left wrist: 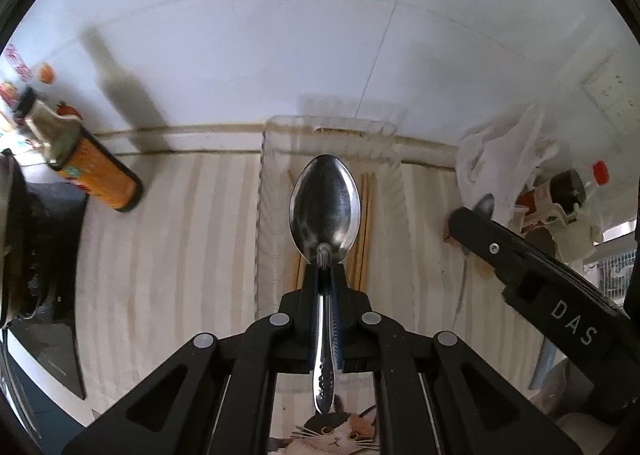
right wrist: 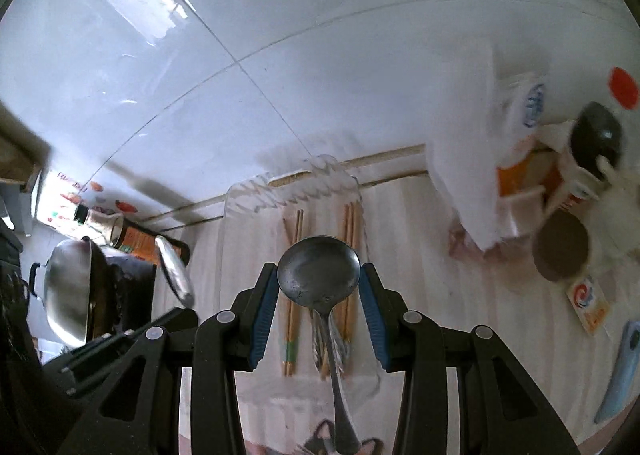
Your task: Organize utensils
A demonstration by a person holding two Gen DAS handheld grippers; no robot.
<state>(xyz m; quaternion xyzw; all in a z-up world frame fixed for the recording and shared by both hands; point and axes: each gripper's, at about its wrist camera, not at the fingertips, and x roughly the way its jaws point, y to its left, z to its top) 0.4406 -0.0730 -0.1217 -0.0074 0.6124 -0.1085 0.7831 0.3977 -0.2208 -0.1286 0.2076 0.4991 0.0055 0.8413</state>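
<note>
the left claw [left wrist: 325, 267] is shut tight on a shiny spoon [left wrist: 325, 207], bowl pointing to the wall. the right claw [right wrist: 319, 275] squeezes a round spoon [right wrist: 319, 275]. both hang over the clear tray [left wrist: 272, 127] with chopsticks [right wrist: 292, 319] at the counter's back edge.

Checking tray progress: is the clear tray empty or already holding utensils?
Holding utensils: chopsticks lie inside the clear tray.

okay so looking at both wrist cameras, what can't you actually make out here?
- Left wrist view: the clear tray's middle and the chopsticks, hidden behind the shiny spoon in the left tongs.
- Right wrist view: utensils under the dull spoon, covered by it and the right tongs.
- Right wrist view: labels on the packets, blurred.
</note>
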